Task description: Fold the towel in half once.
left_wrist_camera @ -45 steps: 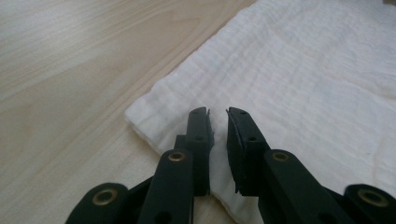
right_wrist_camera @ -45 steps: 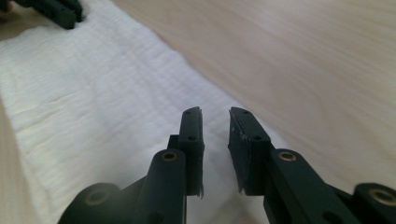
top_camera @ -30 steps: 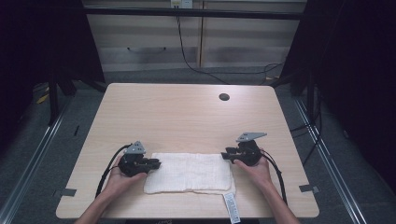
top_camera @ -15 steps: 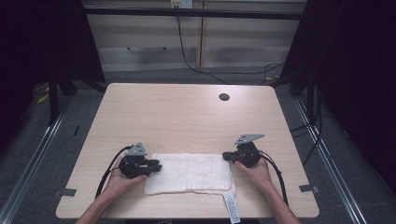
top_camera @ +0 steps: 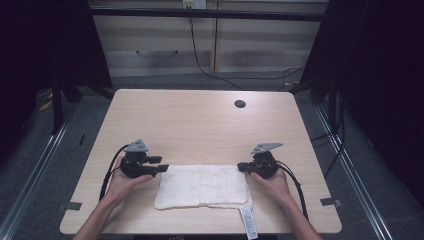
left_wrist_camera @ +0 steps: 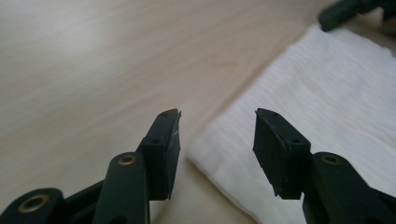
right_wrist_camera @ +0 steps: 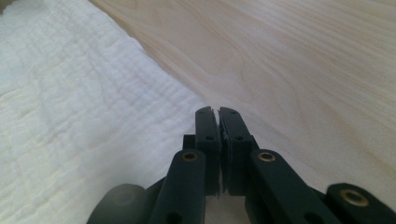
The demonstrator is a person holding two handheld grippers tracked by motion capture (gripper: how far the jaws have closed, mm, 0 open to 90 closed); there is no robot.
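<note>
High view: I see the white towel [top_camera: 202, 186] flat near the table's [top_camera: 200, 125] front edge, left gripper [top_camera: 161, 169] at its left end, right gripper [top_camera: 241, 166] at its right. Left gripper view: jaws spread wide, towel corner [left_wrist_camera: 205, 149] just ahead between them. Right gripper view: jaws closed together at the towel's edge, gripping nothing I can see.

I see the counter [top_camera: 200, 125] bare across its far and middle stretch, with open passage from side to side; a small dark hole [top_camera: 240, 104] near the far right is flush and blocks nothing. Along the near edge a white cloth [top_camera: 202, 186] lies flat between my two hands. My left gripper [top_camera: 161, 169] sits at its left end, jaws apart around the corner; my right gripper [top_camera: 241, 166] sits at its right end, jaws pressed together. A small white tag [top_camera: 248, 223] lies at the near edge.
</note>
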